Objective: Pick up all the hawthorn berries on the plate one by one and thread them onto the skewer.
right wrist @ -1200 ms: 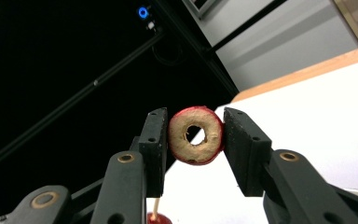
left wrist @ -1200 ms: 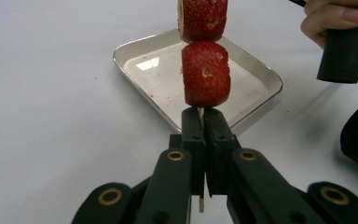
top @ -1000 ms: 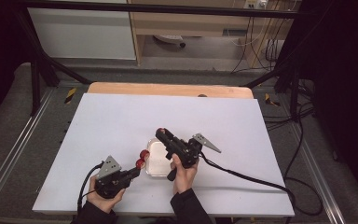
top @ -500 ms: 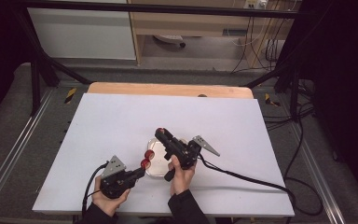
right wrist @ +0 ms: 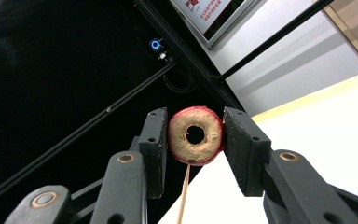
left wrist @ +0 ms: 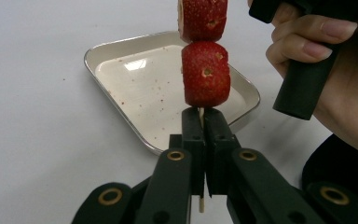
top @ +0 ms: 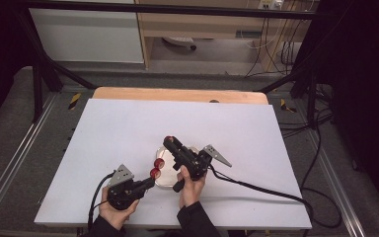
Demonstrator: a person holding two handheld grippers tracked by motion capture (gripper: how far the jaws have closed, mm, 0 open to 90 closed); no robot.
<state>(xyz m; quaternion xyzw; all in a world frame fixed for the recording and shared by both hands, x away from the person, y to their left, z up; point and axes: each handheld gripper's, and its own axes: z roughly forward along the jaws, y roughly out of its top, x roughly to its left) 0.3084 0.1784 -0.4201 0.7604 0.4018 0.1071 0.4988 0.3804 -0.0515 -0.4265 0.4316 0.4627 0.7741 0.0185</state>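
Note:
My left gripper (left wrist: 204, 119) is shut on a thin wooden skewer (left wrist: 200, 203) that carries two red strawberries (left wrist: 206, 74), one above the other. In the high view the left gripper (top: 149, 181) holds that skewer up over the near left edge of a small metal tray (top: 167, 177). My right gripper (right wrist: 195, 135) is shut on a third strawberry piece (right wrist: 181, 140), whose cut face with a hole at its centre is turned to the camera. The skewer's tip (right wrist: 184, 196) shows just below it. In the high view the right gripper (top: 168, 140) is raised over the tray.
The tray (left wrist: 144, 88) is bare apart from red specks and lies on a white table top (top: 128, 128). A person's right hand (left wrist: 335, 93) grips a black handle close to the skewer. Cables trail off to the right and front. A wooden strip (top: 177, 95) borders the far edge.
My left gripper with the skewer has shifted slightly right, toward the tray and the right gripper. The right gripper has stayed where it was.

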